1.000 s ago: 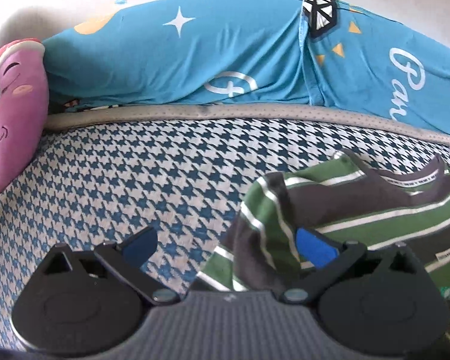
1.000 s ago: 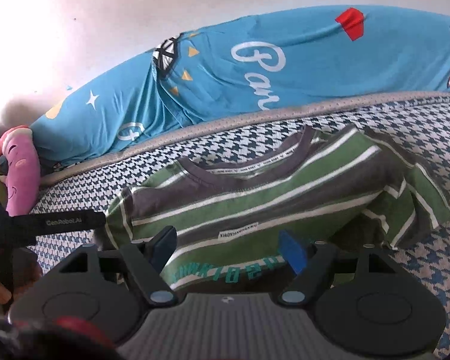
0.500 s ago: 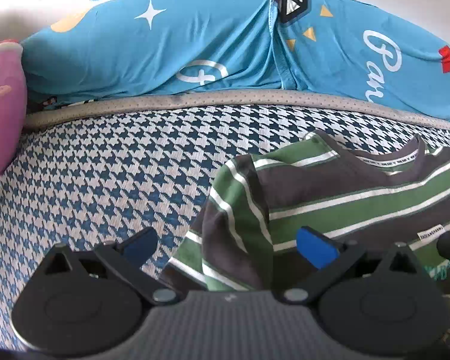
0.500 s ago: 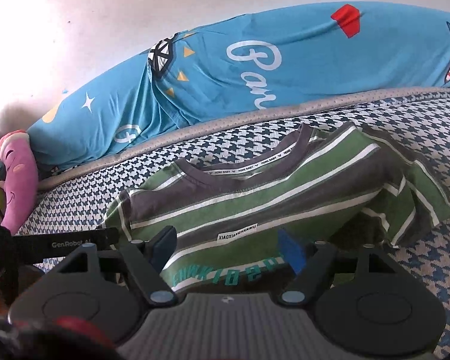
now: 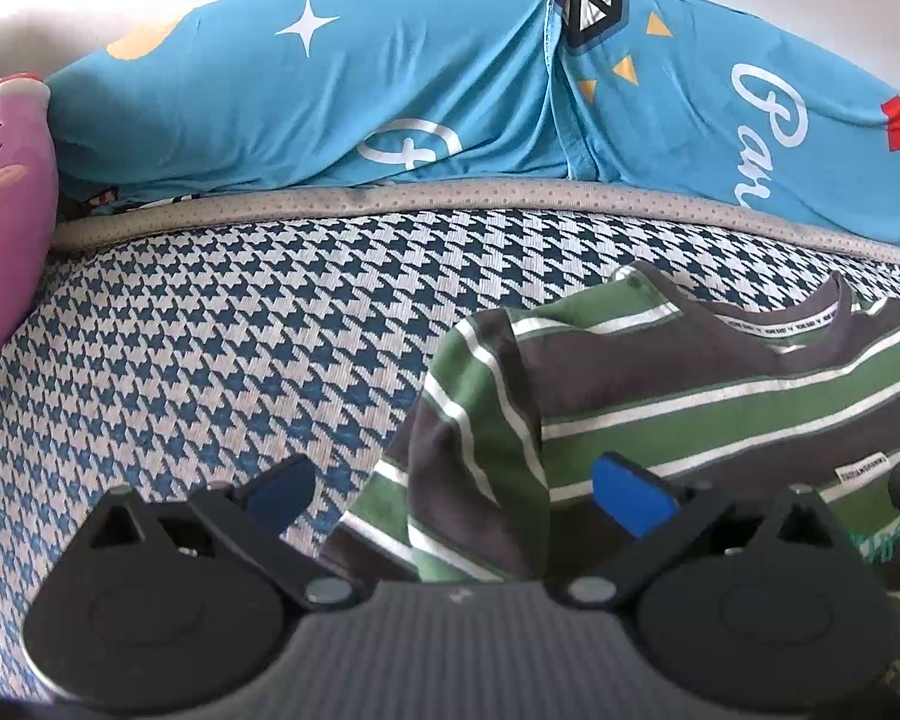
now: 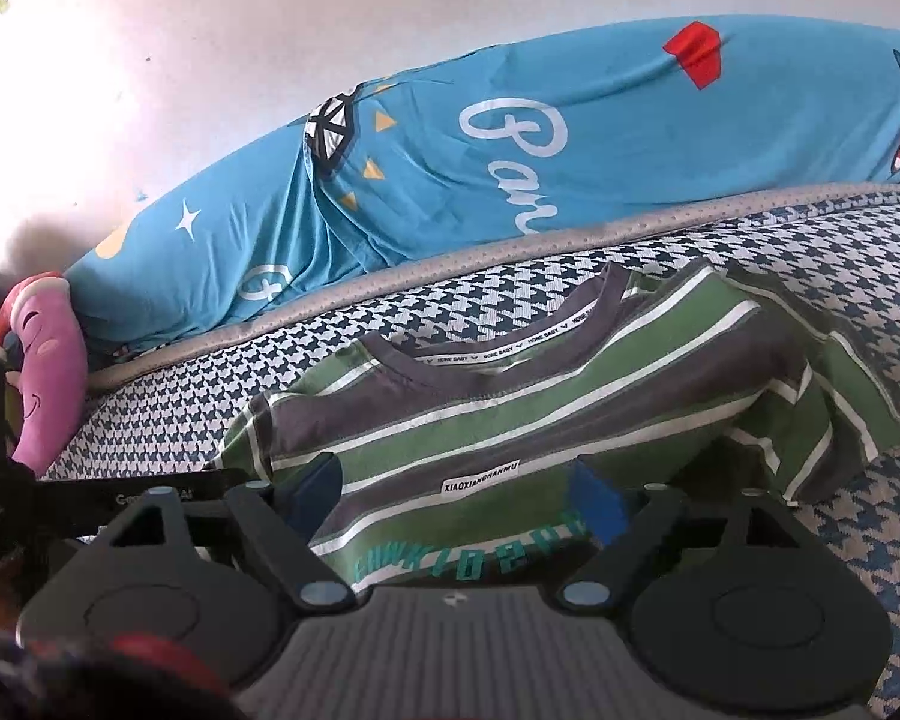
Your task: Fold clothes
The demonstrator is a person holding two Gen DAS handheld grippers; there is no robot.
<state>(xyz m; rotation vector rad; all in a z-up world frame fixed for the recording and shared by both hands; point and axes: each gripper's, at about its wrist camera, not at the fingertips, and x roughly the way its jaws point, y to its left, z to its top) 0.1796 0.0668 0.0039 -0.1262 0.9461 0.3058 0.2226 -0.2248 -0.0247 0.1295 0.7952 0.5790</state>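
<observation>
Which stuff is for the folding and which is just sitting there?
For the folding:
striped shirt
left tool, open
right tool, open

Just sitting there:
blue pillow
purple plush toy
checked bed cover, under the shirt

Striped T-shirt (image 6: 570,402), lower centre: soft matt knit cloth, creased. Houndstooth bed cover (image 5: 222,336): coarse woven fabric. Blue printed sheet (image 5: 342,96), top: smooth thin cloth, faint sheen. Purple plush toy (image 5: 6,204), left edge: soft and matt. Left gripper (image 5: 456,489) body: matt black plastic, ribbed.
</observation>
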